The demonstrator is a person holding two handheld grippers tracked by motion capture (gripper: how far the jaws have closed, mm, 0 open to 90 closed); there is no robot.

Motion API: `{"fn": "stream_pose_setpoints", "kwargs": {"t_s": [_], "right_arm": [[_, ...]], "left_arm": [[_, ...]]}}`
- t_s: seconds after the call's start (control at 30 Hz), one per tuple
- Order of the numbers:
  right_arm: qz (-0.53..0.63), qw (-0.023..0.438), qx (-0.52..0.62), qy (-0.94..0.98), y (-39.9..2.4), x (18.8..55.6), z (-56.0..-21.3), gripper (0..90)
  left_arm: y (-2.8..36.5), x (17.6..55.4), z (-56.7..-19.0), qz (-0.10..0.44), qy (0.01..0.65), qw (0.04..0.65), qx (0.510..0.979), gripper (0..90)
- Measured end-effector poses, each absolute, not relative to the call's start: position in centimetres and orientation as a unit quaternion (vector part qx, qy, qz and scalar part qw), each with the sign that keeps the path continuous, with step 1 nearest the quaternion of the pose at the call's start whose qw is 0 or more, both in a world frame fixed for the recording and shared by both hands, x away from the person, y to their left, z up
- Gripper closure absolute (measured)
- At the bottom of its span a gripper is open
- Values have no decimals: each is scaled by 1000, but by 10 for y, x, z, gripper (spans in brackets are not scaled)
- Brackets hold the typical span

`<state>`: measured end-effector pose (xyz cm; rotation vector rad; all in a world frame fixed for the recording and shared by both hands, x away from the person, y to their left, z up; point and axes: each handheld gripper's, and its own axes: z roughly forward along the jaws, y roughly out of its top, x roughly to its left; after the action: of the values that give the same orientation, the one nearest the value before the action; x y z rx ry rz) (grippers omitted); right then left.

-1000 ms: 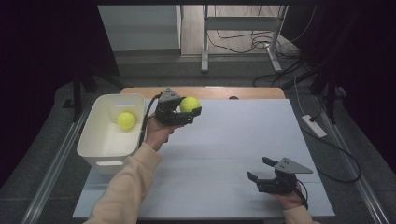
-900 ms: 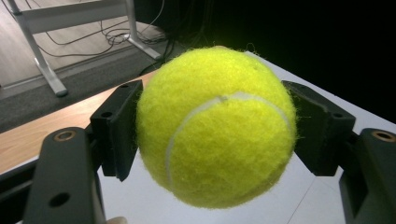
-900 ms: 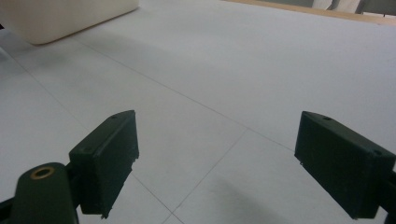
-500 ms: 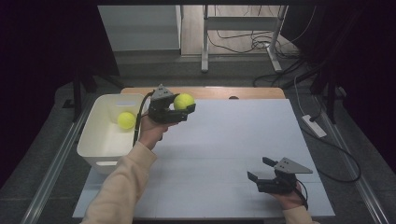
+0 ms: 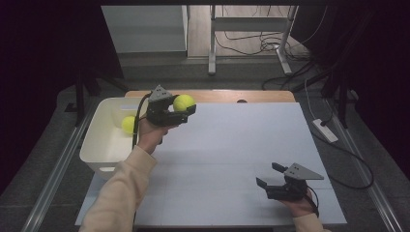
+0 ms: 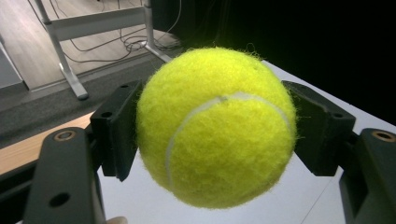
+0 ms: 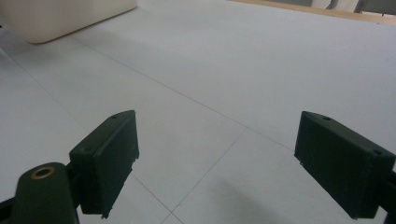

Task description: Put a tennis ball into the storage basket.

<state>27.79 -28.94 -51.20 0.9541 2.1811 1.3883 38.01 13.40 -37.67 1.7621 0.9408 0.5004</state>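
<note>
My left gripper (image 5: 186, 107) is shut on a yellow-green tennis ball (image 5: 183, 102), held in the air over the table's far left, just right of a white bin (image 5: 96, 154). In the left gripper view that tennis ball (image 6: 216, 126) sits squeezed between both black jaws. A second tennis ball (image 5: 128, 124) lies inside the bin. My right gripper (image 5: 269, 178) rests low near the table's front right, open, its jaws wide apart over bare white tabletop (image 7: 224, 84) with nothing between them.
The white bin stands at the table's left edge; its corner (image 7: 65, 18) appears far off in the right gripper view. A wooden strip (image 5: 261, 95) runs along the far edge. Cables and table legs (image 5: 212, 43) lie on the floor beyond.
My left gripper has carried the tennis ball leftward, closer to the bin. The right gripper has stayed where it was.
</note>
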Motion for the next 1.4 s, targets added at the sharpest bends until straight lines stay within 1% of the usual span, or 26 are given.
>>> {"fn": "stream_pose_setpoints", "kwargs": {"t_s": [1.4], "right_arm": [[492,192,340,778,-289,277,-512,136]], "left_arm": [[182,372,-370,242,422,504,714,270]]}}
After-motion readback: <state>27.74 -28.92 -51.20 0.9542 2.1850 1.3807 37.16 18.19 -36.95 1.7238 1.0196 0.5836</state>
